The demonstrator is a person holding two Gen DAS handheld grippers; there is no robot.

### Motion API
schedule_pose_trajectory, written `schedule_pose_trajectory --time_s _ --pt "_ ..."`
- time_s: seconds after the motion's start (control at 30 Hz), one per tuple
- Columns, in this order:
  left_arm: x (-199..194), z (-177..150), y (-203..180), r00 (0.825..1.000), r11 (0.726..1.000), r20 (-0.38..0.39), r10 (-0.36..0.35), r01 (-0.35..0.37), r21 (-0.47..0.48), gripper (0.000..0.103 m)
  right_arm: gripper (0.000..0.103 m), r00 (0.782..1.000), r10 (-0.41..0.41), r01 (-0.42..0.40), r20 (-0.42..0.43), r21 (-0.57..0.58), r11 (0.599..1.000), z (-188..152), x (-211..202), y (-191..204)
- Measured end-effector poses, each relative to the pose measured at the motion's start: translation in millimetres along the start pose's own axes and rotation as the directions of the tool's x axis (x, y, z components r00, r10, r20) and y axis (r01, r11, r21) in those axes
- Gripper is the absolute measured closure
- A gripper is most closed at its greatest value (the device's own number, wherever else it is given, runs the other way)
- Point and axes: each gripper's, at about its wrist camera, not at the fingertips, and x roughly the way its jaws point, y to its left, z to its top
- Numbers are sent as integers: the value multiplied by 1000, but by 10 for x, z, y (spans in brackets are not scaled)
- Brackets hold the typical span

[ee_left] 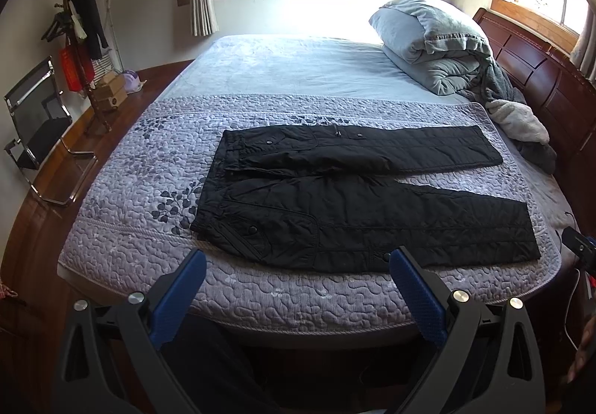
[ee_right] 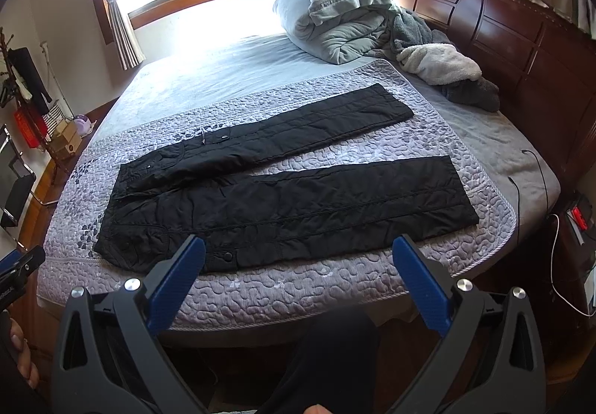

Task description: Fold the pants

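Black quilted pants [ee_left: 357, 190] lie flat on a lilac quilted bedspread [ee_left: 260, 294], waistband to the left and both legs spread apart toward the right. The right wrist view shows the same pants [ee_right: 283, 198] with the near leg closest to the bed's front edge. My left gripper [ee_left: 298, 265] hovers wide open just in front of the pants' near hem, holding nothing. My right gripper [ee_right: 298, 257] is also wide open, over the near leg's lower edge, apart from the cloth. Blue pads [ee_right: 178, 283] line the fingers.
A folded grey duvet [ee_left: 436, 41] and loose fleece clothes [ee_left: 517, 119] sit at the headboard [ee_right: 521, 41] end. A coat stand [ee_left: 78, 41], boxes and a chair [ee_left: 37, 123] stand left of the bed. Cables [ee_right: 540, 183] trail over the right side. A person's dark-clothed leg [ee_right: 327, 358] is below.
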Motion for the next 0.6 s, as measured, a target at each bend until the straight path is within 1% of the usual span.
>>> schedule_pose_trajectory --time_s 0.6 --pt "6 9 57 1000 1000 -3 4 -4 -9 4 2 1000 0 0 -15 -3 1000 21 51 32"
